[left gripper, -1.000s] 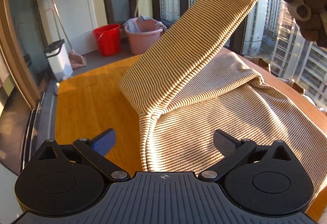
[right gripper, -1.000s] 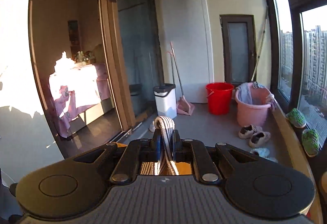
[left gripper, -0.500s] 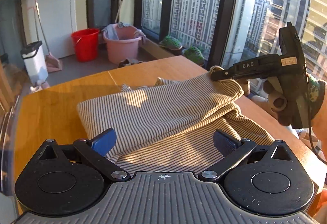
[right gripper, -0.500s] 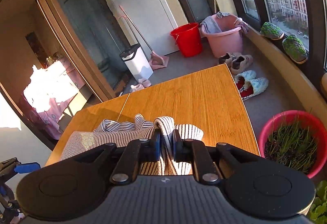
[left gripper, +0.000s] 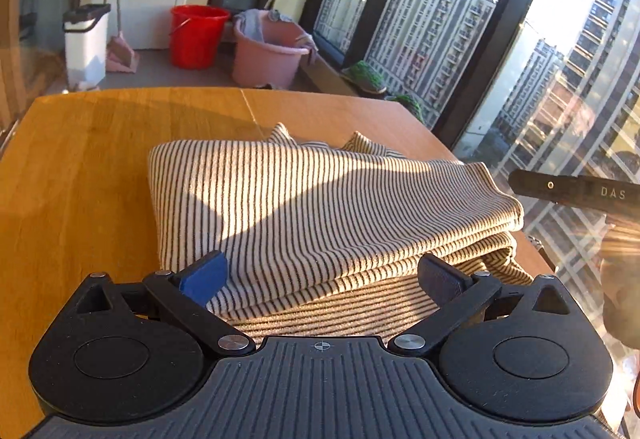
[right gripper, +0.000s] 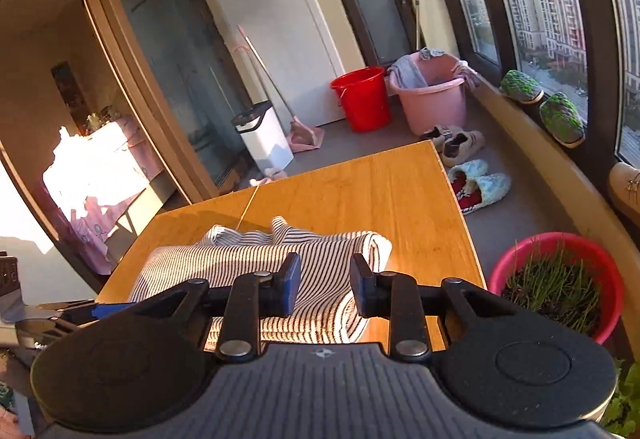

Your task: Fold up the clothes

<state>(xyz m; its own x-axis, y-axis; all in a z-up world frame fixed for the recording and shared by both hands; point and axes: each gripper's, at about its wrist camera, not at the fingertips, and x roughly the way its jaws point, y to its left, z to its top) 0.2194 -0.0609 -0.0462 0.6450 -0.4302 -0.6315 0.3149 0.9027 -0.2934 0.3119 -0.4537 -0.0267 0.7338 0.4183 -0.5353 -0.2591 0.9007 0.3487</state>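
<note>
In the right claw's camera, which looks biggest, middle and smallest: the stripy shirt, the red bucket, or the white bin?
As they look:
1. stripy shirt, though it is nearest the camera
2. red bucket and white bin, too alike to rank

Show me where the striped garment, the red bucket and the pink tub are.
striped garment (left gripper: 320, 199), left wrist view, on its folded top layer.
red bucket (right gripper: 362, 99), right wrist view, on its front wall.
pink tub (right gripper: 434, 101), right wrist view, on its outer wall below the rim.

The striped garment (left gripper: 320, 215) lies folded in stacked layers on the wooden table (left gripper: 80, 167).
</note>
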